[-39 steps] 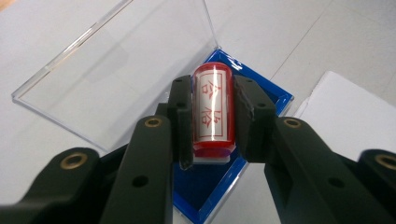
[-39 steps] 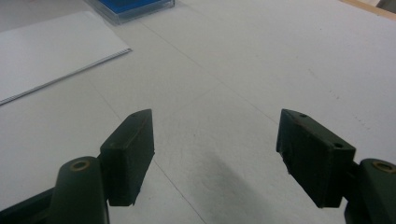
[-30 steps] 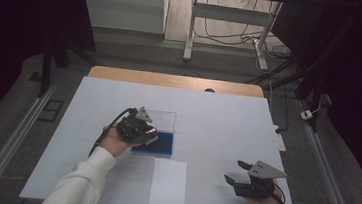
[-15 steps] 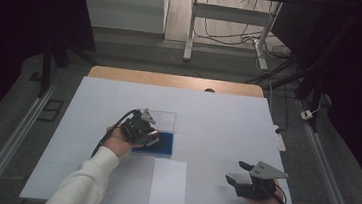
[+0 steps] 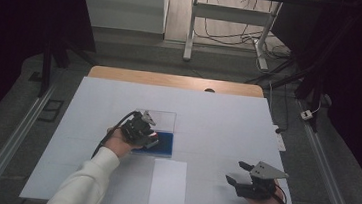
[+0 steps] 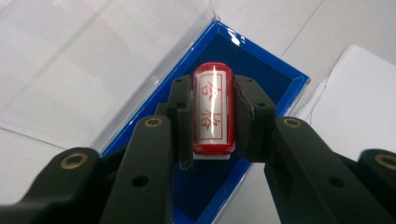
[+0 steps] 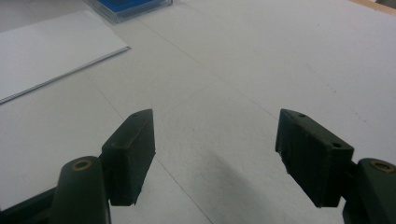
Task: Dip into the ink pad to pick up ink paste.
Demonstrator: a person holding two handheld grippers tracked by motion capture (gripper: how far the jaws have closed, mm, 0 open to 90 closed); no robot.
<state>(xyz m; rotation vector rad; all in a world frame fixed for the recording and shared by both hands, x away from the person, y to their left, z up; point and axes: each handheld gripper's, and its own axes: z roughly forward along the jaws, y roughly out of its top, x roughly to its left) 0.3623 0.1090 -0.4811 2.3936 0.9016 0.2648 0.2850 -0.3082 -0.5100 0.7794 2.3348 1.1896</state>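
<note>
Left gripper (image 6: pixel 212 119) clamped on red cylindrical stamp with white label and red characters (image 6: pixel 212 112), one jaw pad on each side. Stamp held over blue felt-lined ink pad tray (image 6: pixel 275 74); contact with pad cannot tell. Clear plastic lid (image 6: pixel 93 70) hinged open beside tray. White paper sheet (image 5: pixel 168 183) just near side of tray. Right gripper (image 5: pixel 236 172) well right of tray, jaws wide apart, holding nothing, above white table (image 5: pixel 227 121).

Stamp (image 6: pixel 212 112) above pad (image 6: pixel 261 74) — paper (image 5: pixel 168 183) nearer.
</note>
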